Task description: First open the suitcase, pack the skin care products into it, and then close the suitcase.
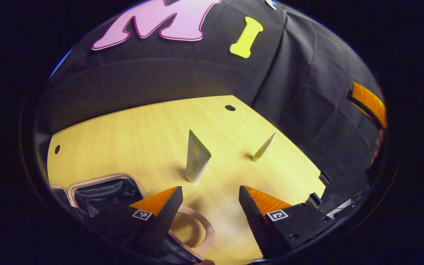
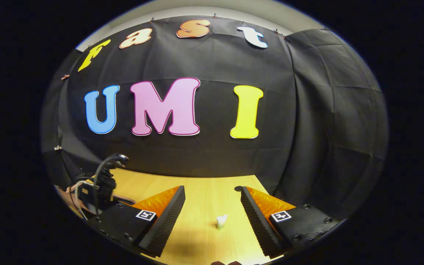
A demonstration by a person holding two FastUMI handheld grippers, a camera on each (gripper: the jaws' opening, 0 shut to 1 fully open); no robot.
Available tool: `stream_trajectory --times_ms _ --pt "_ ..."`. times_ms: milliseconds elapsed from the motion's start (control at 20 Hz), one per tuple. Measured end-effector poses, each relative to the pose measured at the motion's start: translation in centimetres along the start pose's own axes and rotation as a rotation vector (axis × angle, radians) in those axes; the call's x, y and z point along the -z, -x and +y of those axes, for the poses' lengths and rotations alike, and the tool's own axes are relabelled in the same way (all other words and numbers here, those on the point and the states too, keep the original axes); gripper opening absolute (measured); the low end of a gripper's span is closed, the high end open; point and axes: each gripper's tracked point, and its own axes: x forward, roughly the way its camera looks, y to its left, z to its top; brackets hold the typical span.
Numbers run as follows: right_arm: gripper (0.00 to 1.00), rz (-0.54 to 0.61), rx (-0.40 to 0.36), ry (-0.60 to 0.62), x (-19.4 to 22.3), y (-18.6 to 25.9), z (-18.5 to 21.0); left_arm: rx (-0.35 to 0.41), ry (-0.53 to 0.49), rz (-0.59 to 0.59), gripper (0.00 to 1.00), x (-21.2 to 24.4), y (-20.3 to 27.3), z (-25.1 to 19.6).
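In the left gripper view a green-and-white tube (image 1: 197, 160) stands upright on its cap in the middle of the wooden table (image 1: 131, 140). A thinner pale green tube (image 1: 263, 148) stands behind it to the right. The suitcase (image 1: 101, 191) lies open at the lower left, with a pink rim and black lining. My left gripper (image 1: 210, 189) is open just in front of the bigger tube, holding nothing. My right gripper (image 2: 212, 188) is open above the table, and the top of a small white tube (image 2: 221, 222) shows low between its fingers. The left gripper (image 2: 103, 182) shows far left in the right gripper view.
A curved pink part of the suitcase (image 1: 202, 230) lies under my left gripper's fingers. The table has small dark holes (image 1: 230, 108) near its back edge. Black cloth walls close off the back and the right side. The table's right edge (image 1: 307, 165) runs close behind the thin tube.
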Motion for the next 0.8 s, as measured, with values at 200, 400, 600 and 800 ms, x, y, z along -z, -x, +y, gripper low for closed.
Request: stream_trajectory --times_ms 200,400,600,800 --pt "0.96 0.097 0.010 -0.003 4.5 -1.3 -3.3 -0.064 0.056 0.056 0.97 -0.9 -5.6 1.6" --pt "0.96 0.165 -0.011 -0.022 8.0 -3.3 -4.4 -0.102 0.058 0.114 0.97 0.1 -9.9 2.4" --pt "0.95 0.227 -0.062 -0.033 11.3 -5.5 -3.9 -0.149 0.038 0.083 0.93 -1.4 -12.1 3.9" --pt "0.95 0.325 -0.087 -0.031 16.3 -8.3 -3.7 -0.141 0.060 0.116 0.40 -1.1 -14.4 3.7"
